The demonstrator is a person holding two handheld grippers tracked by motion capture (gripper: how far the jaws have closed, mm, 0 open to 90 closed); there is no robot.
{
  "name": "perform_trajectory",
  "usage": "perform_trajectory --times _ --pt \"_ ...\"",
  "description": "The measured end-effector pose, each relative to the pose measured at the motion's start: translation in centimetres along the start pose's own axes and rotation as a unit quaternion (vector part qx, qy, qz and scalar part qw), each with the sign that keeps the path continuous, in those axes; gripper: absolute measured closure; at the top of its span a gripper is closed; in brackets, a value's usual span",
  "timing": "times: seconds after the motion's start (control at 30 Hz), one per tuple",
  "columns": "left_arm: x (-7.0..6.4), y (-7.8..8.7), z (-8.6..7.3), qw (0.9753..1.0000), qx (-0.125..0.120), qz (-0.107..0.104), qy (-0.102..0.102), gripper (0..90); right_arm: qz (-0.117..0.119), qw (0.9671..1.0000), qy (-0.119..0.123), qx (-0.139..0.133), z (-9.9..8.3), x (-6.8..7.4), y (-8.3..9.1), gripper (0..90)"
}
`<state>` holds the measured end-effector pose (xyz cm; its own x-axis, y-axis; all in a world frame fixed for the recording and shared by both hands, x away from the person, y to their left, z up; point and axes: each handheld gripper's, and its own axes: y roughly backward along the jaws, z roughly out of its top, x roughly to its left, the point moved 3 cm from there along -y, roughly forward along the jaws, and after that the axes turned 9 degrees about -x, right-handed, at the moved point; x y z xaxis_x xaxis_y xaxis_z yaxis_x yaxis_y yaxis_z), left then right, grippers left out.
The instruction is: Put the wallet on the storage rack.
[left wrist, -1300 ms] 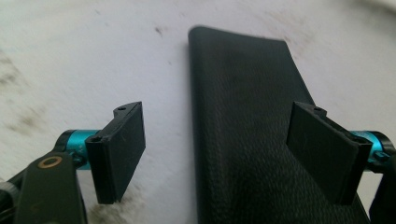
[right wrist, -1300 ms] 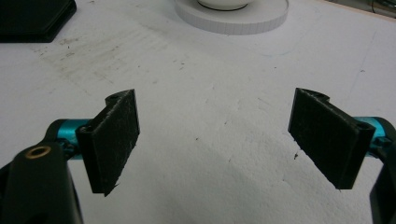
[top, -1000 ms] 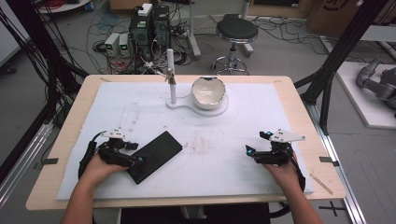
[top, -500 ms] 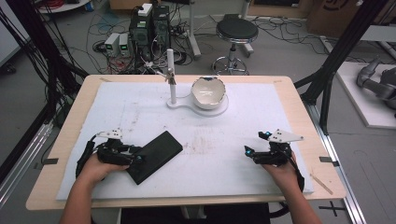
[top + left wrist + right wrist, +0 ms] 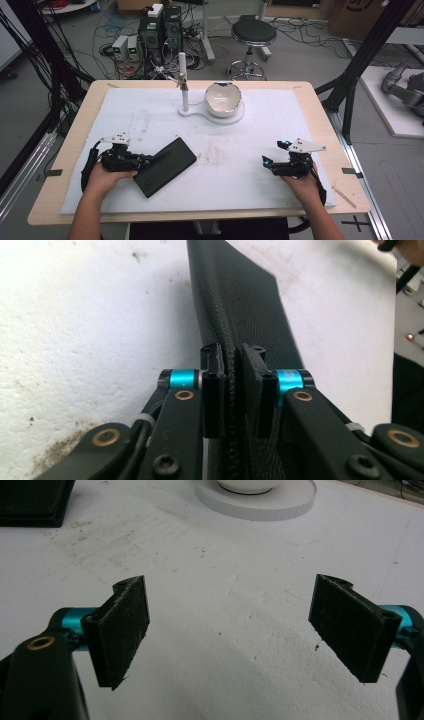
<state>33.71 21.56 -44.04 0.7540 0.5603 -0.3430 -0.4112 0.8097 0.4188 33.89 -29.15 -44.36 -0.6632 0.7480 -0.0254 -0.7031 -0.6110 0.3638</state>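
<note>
A flat black leather-like case [image 5: 165, 166] lies at an angle on the white mat, left of centre. My left gripper [image 5: 146, 161] is at its near left edge. In the left gripper view the case [image 5: 245, 315] runs away from the camera, and my left gripper [image 5: 234, 371] is shut on its stitched edge. My right gripper [image 5: 270, 161] rests low over the mat at the right, open, held by a hand. In the right gripper view my right gripper [image 5: 240, 630] has its pads wide apart with bare mat between them, and a corner of the case [image 5: 35, 502] shows far left.
A white bowl [image 5: 223, 99] sits on a white stand base [image 5: 200, 112] with an upright post [image 5: 183, 82] at the back centre. The bowl's base [image 5: 260, 497] is ahead of my right gripper. The wooden table edge [image 5: 345, 150] borders the mat.
My left gripper has slid slightly left and toward me along with the case's near end. My right gripper has barely moved.
</note>
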Motion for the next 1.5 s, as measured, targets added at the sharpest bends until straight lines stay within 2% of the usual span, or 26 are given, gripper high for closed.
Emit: perform_trajectory --times 0.1,0.13,0.23,0.37,0.47,0.5,0.73,0.77,0.87,0.9,0.93,0.97,1.0,1.03,1.07,1.13,1.23,1.3,1.4,1.5 --pt "-0.5 0.1 0.5 0.9999 -0.011 -0.003 -0.011 81.1 0.0 1.0 0.001 -0.002 0.0 0.0 0.0 16.7" --pt "-0.8 0.3 0.9 0.9996 -0.018 -0.001 -0.023 81.1 0.001 1.0 0.003 -0.004 0.1 0.0 0.1 16.7" --pt "-1.2 0.4 1.3 0.9991 -0.026 0.002 -0.033 81.3 0.003 1.0 0.002 -0.005 0.1 0.0 0.1 16.7" --pt "-2.0 0.6 2.1 0.9977 -0.045 0.007 -0.049 81.5 0.003 1.0 0.001 -0.003 0.0 0.0 0.1 16.7" --pt "-2.8 0.6 2.8 0.9951 -0.065 0.012 -0.073 81.5 0.004 1.0 0.004 -0.001 0.1 0.2 0.0 16.7" --pt "-2.8 0.6 2.8 0.9951 -0.065 0.012 -0.073 81.5 0.004 1.0 0.004 -0.001 0.1 0.2 0.0 16.7" --pt "-4.8 -0.3 3.7 0.991 -0.081 -0.02 -0.105 81.5 0.01 0.9999 0.005 -0.009 0.4 0.4 0.1 16.7" --pt "-5.1 -0.5 3.8 0.9904 -0.082 -0.026 -0.108 81.5 0.013 0.9999 0.005 -0.011 0.5 0.5 0.1 16.7" --pt "-6.7 -1.8 4.2 0.9865 -0.082 -0.057 -0.13 81.5 0.035 0.9991 0.004 -0.024 1.2 1.3 0.0 16.7" --pt "-6.7 -1.8 4.2 0.9865 -0.082 -0.057 -0.13 81.5 0.035 0.9991 0.004 -0.024 1.2 1.3 0.0 16.7" --pt "-7.1 -2.1 4.3 0.9855 -0.082 -0.065 -0.133 81.4 0.056 0.9978 0.004 -0.036 1.6 1.9 0.0 16.7" --pt "-7.6 -2.5 4.3 0.9841 -0.082 -0.074 -0.139 81.4 0.056 0.9978 0.004 -0.036 1.6 1.9 0.0 16.7" --pt "-8.6 -3.2 4.5 0.9811 -0.083 -0.088 -0.151 81.5 0.075 0.996 0.01 -0.047 2.0 2.6 -0.1 16.7" --pt "-9.0 -3.5 4.6 0.9798 -0.083 -0.095 -0.155 81.5 0.084 0.9952 0.008 -0.049 2.2 2.9 -0.2 16.7" --pt "-9.0 -3.5 4.6 0.9798 -0.083 -0.095 -0.155 81.5 0.084 0.9952 0.008 -0.049 2.2 2.9 -0.2 16.7" --pt "-9.9 -4.0 4.8 0.9772 -0.086 -0.113 -0.158 81.5 0.103 0.9931 0.011 -0.055 2.5 3.6 -0.3 16.7" --pt "-10.9 -4.8 4.9 0.9735 -0.083 -0.133 -0.167 81.6 0.138 0.9892 0.004 -0.05 2.9 4.6 -0.5 16.8" --pt "-11.4 -5.1 4.9 0.9716 -0.077 -0.139 -0.175 81.6 0.165 0.9853 -0.003 -0.044 3.2 5.2 -0.6 16.8" --pt "-11.9 -5.6 4.9 0.9686 -0.075 -0.152 -0.182 81.6 0.206 0.9775 -0.01 -0.042 3.6 6.1 -0.7 17.3" --pt "-12.5 -5.9 5.0 0.9652 -0.078 -0.167 -0.185 81.6 0.237 0.9705 -0.014 -0.043 3.8 6.8 -1.1 17.5"
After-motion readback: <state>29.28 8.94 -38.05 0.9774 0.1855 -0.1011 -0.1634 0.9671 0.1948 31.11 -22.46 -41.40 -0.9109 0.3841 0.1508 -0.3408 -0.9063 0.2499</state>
